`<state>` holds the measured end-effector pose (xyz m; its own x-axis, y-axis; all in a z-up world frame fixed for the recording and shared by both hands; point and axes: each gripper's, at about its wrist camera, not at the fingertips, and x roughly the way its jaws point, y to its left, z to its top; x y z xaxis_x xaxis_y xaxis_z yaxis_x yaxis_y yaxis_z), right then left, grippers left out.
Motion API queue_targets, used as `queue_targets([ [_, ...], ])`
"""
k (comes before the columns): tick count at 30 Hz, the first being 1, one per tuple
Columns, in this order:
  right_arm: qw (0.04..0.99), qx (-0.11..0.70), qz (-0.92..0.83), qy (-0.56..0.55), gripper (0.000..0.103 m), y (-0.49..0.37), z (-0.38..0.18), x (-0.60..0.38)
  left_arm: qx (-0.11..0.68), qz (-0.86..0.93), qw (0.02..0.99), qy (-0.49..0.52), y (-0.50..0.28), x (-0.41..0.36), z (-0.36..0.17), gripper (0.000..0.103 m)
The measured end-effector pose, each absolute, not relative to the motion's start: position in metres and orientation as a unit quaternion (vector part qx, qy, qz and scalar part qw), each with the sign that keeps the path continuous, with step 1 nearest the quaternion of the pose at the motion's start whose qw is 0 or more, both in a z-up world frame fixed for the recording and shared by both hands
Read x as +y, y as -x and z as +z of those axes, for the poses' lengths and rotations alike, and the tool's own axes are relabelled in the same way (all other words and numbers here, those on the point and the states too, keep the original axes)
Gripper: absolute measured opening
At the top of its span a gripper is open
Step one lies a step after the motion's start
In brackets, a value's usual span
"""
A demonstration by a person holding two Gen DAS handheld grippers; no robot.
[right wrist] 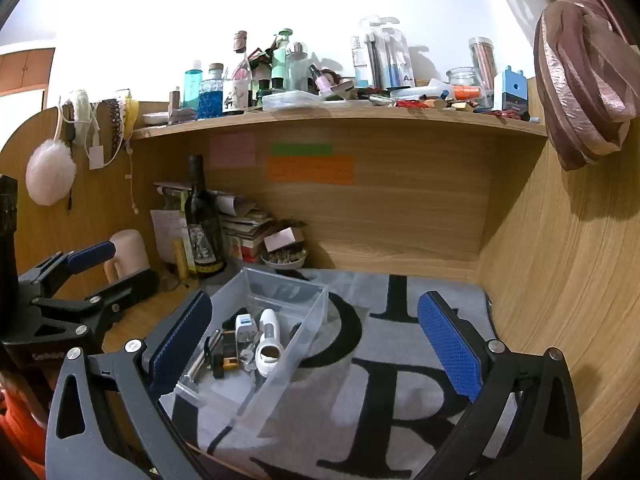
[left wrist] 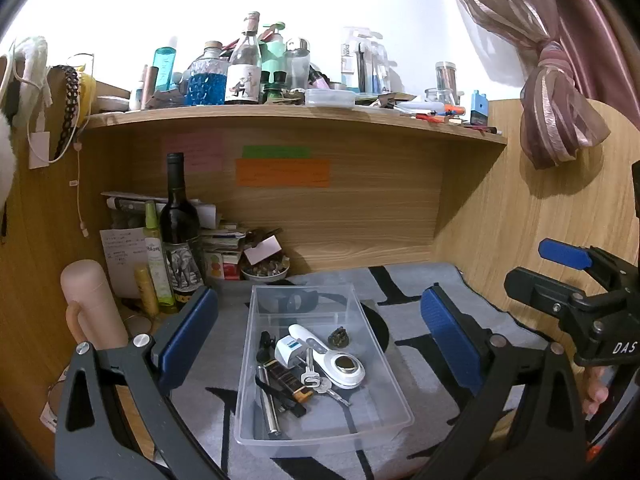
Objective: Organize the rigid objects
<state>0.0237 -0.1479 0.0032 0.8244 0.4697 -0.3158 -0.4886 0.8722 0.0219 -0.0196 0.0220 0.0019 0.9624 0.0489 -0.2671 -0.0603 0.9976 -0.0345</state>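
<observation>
Here, a wooden desk (left wrist: 500, 216) with a crowded shelf (left wrist: 296, 114) of bottles above, and a tied curtain (left wrist: 560, 112) hanging at the right. Spread over the desktop, a grey mat (right wrist: 400, 380) with big black letters. On the mat, a clear bin (left wrist: 256, 360), long side running away from the left wrist camera, holding every loose item in sight. Above and around the bin, the left gripper (left wrist: 320, 332), blue pads spread wide and clasping nothing. Off to the right over bare mat, the right gripper (right wrist: 316, 344), likewise spread wide and empty, its left finger overlapping the bin's near corner in the right wrist view. At the back left of the desk, a dark wine bottle (left wrist: 179, 232) upright beside a pink cylinder (left wrist: 94, 304) and stacked papers. Inside the bin, a white handheld device (left wrist: 332, 356) lying diagonally with its round head nearest the camera, a white adapter (left wrist: 289, 350) touching its left side, a metal tube (left wrist: 269, 408) along the left wall, keys (left wrist: 316, 380) at the centre, and a small dark figurine (left wrist: 339, 338) just right of the device.
</observation>
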Motion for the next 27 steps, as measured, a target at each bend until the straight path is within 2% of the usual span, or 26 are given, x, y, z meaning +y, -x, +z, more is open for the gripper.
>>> queue_targets([
  [27, 0.956, 0.16, 0.246, 0.022, 0.103, -0.0252, 0.0048, -0.1456, 0.137, 0.016, 0.99, 0.012, 0.0135, 0.0174, 0.0009, 0.103],
])
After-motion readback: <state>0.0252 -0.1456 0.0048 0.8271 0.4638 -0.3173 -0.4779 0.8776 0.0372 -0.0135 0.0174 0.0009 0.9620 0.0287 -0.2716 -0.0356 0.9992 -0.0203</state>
